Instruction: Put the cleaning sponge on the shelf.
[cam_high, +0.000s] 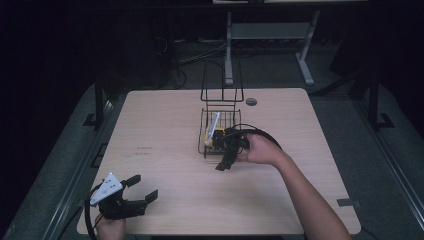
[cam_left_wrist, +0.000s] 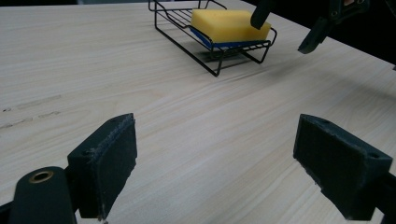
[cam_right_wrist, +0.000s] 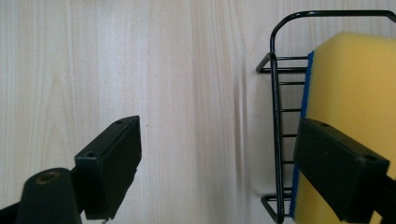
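The sponge (cam_right_wrist: 355, 93) is seen lying in the wire rack (cam_left_wrist: 212, 46) mid-tabletop (cam_high: 165, 150), the right tool (cam_right_wrist: 233, 168) spread wide straddling the rack's edge, nothing gripped yet, while the left tool (cam_left_wrist: 224, 163) is held open and idle.

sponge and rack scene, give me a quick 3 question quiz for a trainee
1. True or false: the yellow sponge lies in the black wire rack.
2. Which claw is nearer the wire rack? A) left claw B) right claw
3. Fill in: in its own view, the right claw stands open, one jaw over bare table and the other over the ____.

Key
1. True.
2. B; the right claw hangs at the rack's near edge, while the left claw sits open by the table's near left corner.
3. Sponge.
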